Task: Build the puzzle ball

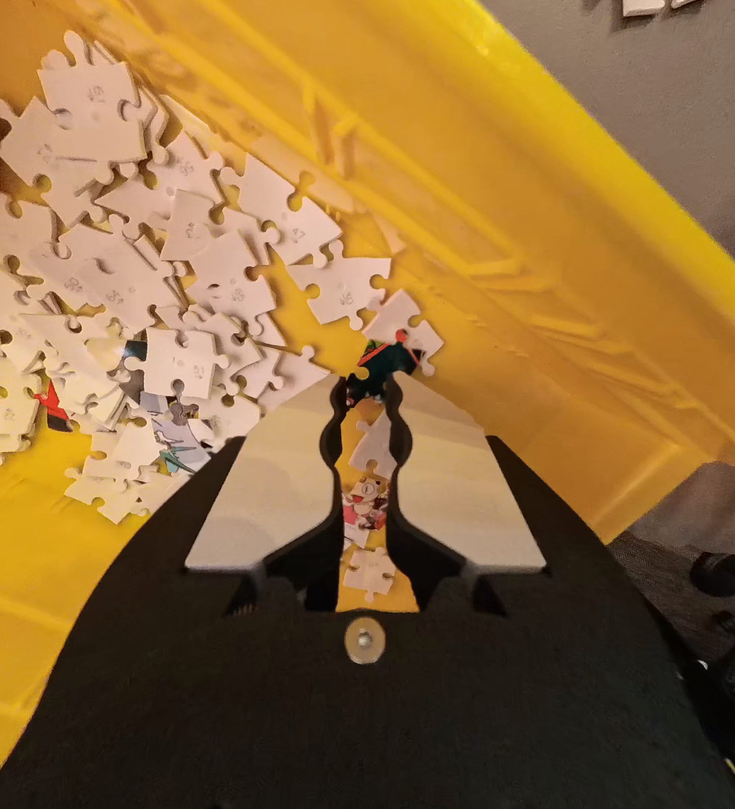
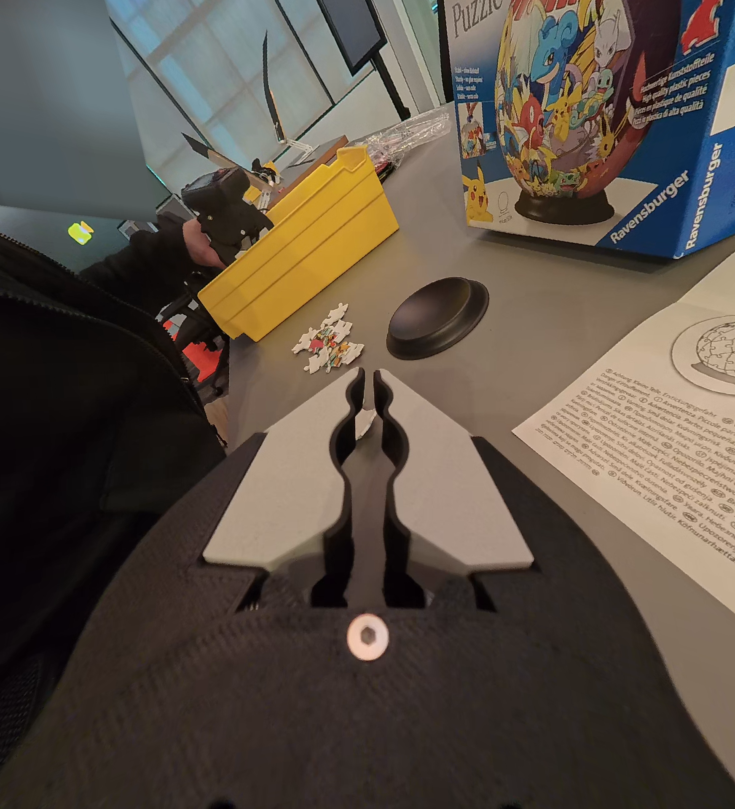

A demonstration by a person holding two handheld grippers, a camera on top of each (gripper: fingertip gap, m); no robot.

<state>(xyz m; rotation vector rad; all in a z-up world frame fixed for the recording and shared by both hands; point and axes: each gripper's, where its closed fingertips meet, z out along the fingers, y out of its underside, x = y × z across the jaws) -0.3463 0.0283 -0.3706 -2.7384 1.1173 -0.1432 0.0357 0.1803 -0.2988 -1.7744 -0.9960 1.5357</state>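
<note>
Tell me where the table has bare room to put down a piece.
Bare grey table lies between the black stand and the box, also between stand and paper sheet. It is crowded near the yellow bin, beside the small joined pieces.

Ahead of my left fingers [image 1: 339, 416] the yellow bin [image 1: 510, 227] reads as smooth, moulded plastic with a slight sheen; the puzzle pieces [image 1: 208, 271] in it look matt white on their backs. Beyond my right fingers [image 2: 295, 473], matt grey with a fine printed grain, sit a glossy black stand [image 2: 438, 317], a glossy cardboard box [image 2: 611, 131], and a matt paper leaflet [image 2: 663, 459].
</note>
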